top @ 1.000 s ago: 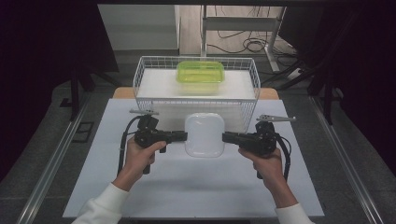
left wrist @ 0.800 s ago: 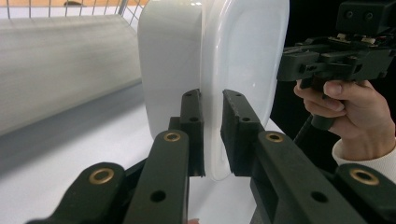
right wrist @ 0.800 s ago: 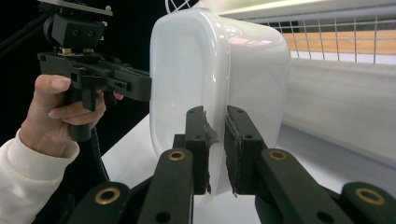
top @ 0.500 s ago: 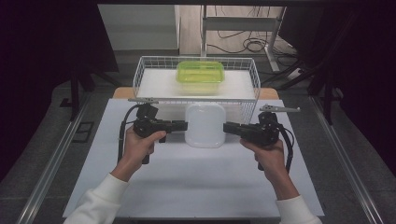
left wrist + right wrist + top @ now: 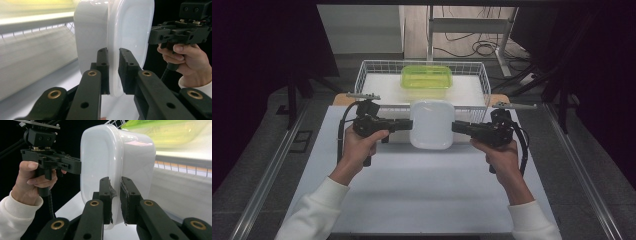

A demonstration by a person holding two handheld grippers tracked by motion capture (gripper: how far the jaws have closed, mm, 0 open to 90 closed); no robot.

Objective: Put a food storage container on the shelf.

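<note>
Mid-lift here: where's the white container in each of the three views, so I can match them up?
High view: white container at centre, clamped between the left gripper and right gripper.
Left gripper view: upper centre, rim in the jaws.
Right gripper view: centre, rim in the jaws.
Shared landmark: wire basket beyond the container, holding the green container.

Both the left gripper and right gripper clamp the white container before the wire basket.

White container: glossy smooth plastic. Basket: white wire. Green box: translucent plastic. Table cover: matt.
</note>
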